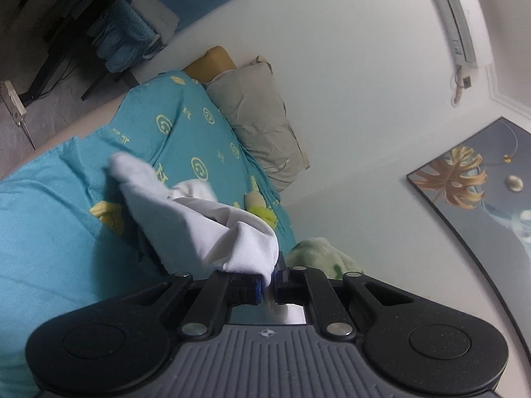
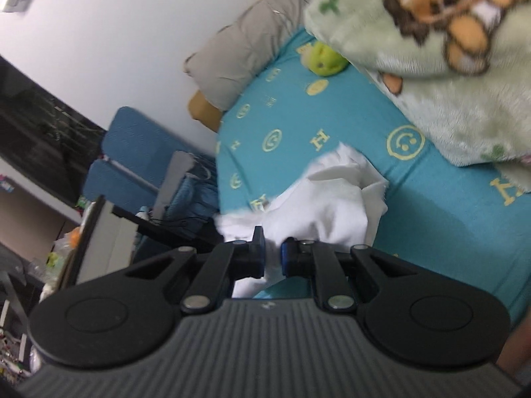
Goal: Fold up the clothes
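A white garment (image 1: pixel 212 229) hangs bunched above the teal bed sheet (image 1: pixel 49 232). My left gripper (image 1: pixel 268 287) is shut on one edge of it, with cloth pinched between the blue-padded fingers. In the right wrist view the same white garment (image 2: pixel 328 199) droops from my right gripper (image 2: pixel 272 258), whose jaws are shut on another fold of the cloth. The rest of the garment trails down onto the teal sheet (image 2: pixel 431 219).
A grey pillow (image 1: pixel 262 122) and a tan pillow (image 1: pixel 212 61) lie against the white wall. A green plush toy (image 2: pixel 325 58) and a pale green bear-print blanket (image 2: pixel 448 59) sit on the bed. Beside the bed stand a blue chair (image 2: pixel 132 152) and dark furniture (image 1: pixel 66 26).
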